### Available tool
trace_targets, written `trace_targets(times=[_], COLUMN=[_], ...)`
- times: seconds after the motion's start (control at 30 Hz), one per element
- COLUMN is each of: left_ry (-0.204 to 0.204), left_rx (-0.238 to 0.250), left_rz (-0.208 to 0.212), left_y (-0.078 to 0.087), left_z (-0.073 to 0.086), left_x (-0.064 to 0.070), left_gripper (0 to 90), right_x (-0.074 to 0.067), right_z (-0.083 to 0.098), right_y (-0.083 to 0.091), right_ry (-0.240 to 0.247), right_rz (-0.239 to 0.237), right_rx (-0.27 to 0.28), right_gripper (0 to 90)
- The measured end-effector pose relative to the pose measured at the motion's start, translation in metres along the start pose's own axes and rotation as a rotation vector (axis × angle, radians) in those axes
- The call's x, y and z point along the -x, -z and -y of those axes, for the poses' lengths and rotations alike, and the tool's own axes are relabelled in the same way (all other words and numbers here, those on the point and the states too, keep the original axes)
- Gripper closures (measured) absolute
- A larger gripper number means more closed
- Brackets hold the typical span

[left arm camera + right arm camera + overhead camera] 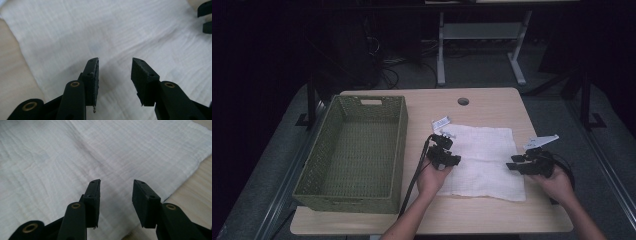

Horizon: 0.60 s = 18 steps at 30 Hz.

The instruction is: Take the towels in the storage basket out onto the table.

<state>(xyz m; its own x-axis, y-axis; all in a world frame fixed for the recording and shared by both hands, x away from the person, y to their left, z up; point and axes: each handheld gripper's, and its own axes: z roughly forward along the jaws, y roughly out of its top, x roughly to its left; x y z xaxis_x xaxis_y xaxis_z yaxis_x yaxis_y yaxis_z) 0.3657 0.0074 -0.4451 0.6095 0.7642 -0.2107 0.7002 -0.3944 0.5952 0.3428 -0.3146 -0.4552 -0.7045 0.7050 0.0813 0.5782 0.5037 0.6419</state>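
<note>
Cloth [484, 160], white and crinkled, lies flat on the wooden table [492, 107], long axis across it, just right of the green woven basket [357, 150]. Left gripper [115, 67]: jaws spread, nothing between, poised over the cloth's left part. Right gripper [116, 188]: jaws spread, empty, over the right edge. High view adds both hands, basket, table hole; gripper views show the weave's fine wrinkles.

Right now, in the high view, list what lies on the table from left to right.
Green woven rectangular basket → left hand-held gripper → white rectangular cloth → right hand-held gripper.
</note>
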Motion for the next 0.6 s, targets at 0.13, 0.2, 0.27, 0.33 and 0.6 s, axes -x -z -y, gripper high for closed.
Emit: trace_targets(times=[0.13, 0.2, 0.27, 0.33, 0.6], left_ry=[0.01, 0.011, -0.003, -0.018, -0.061], left_rx=[-0.034, -0.02, -0.019, -0.017, -0.031], left_rz=[-0.001, 0.0, -0.006, -0.007, 0.012], left_y=[-0.004, -0.003, -0.002, 0.0, 0.01], left_z=[0.01, 0.014, 0.015, 0.019, 0.036], left_x=[-0.004, -0.005, -0.004, -0.002, 0.01], left_gripper=[56.1, 55.9, 55.3, 54.3, 50.6], right_x=[-0.002, -0.003, -0.006, -0.007, -0.014], right_z=[0.003, 0.005, 0.008, 0.01, 0.019], right_y=[-0.004, -0.005, -0.006, -0.005, 0.001], right_ry=[0.014, 0.021, 0.03, 0.04, 0.063], right_rz=[0.004, 0.006, 0.016, 0.025, 0.033], right_rx=[-0.011, -0.026, -0.022, -0.017, -0.011], right_gripper=[56.4, 55.9, 54.5, 53.3, 50.6])
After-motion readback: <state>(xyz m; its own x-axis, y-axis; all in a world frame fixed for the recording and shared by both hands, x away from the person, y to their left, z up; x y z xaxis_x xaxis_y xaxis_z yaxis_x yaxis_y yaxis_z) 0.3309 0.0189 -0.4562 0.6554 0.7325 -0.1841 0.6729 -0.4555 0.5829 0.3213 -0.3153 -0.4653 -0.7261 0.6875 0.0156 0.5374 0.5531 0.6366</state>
